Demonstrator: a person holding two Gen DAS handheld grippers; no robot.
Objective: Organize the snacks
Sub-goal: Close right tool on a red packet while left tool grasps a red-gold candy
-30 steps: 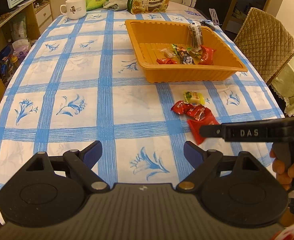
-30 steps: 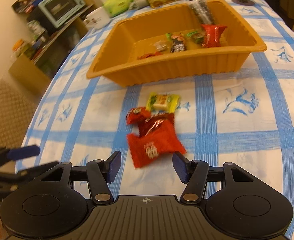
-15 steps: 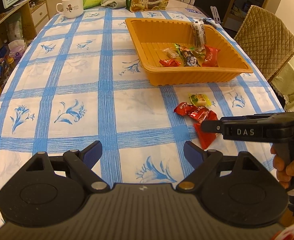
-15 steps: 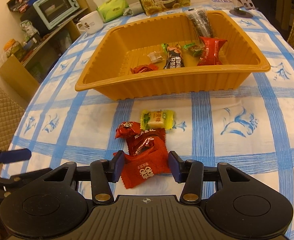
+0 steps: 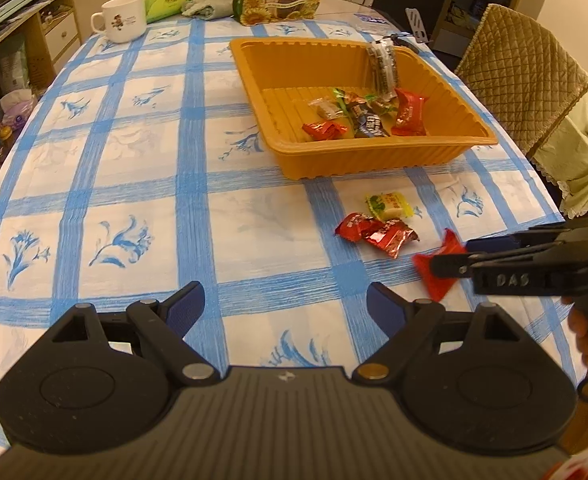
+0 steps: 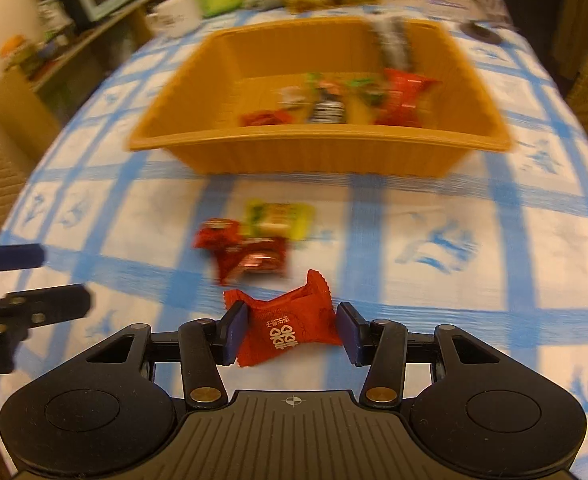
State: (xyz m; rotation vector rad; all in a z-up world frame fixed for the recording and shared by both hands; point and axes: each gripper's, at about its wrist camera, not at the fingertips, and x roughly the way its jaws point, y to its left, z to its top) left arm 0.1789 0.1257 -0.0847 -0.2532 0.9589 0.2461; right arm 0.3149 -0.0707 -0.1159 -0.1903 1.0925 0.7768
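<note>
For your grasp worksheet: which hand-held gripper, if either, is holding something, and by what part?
The right hand-held gripper holds the red snack packet, pinched across its middle, a pad on each side. The left hand-held gripper is open and holds nothing.

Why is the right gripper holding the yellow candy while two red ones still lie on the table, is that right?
Not quite. The right gripper holds a red candy between its fingers, as the right wrist view shows. The yellow candy lies on the tablecloth beside the two red ones.
</note>
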